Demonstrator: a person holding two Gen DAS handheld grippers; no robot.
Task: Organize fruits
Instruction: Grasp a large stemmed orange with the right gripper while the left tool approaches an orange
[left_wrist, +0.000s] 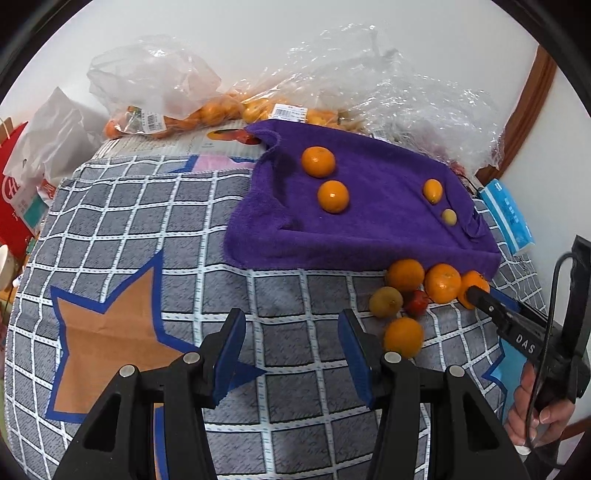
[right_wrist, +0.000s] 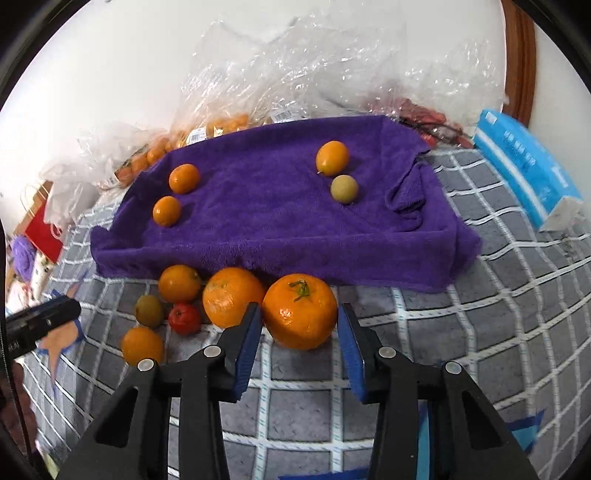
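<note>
A: Bags (left_wrist: 192, 107) at the back hold small oranges; a clear bag (right_wrist: 424, 114) beside them holds red fruit. Towel (right_wrist: 280, 206) over a raised tray carries two oranges (right_wrist: 184, 178) left, a yellow fruit (right_wrist: 332, 157) and a green one (right_wrist: 344, 188) right.

B: And the grippers?

A: Right gripper (right_wrist: 300, 325) has its jaws either side of the stemmed orange (right_wrist: 300, 312), the left pad touching, a sliver at the right; whether it's clamped, I can't tell. Left gripper (left_wrist: 291, 350) hangs over the checked cloth (left_wrist: 147, 221), jaws apart, nothing between. The loose pile (left_wrist: 404, 275) lies just before the towel.
</note>
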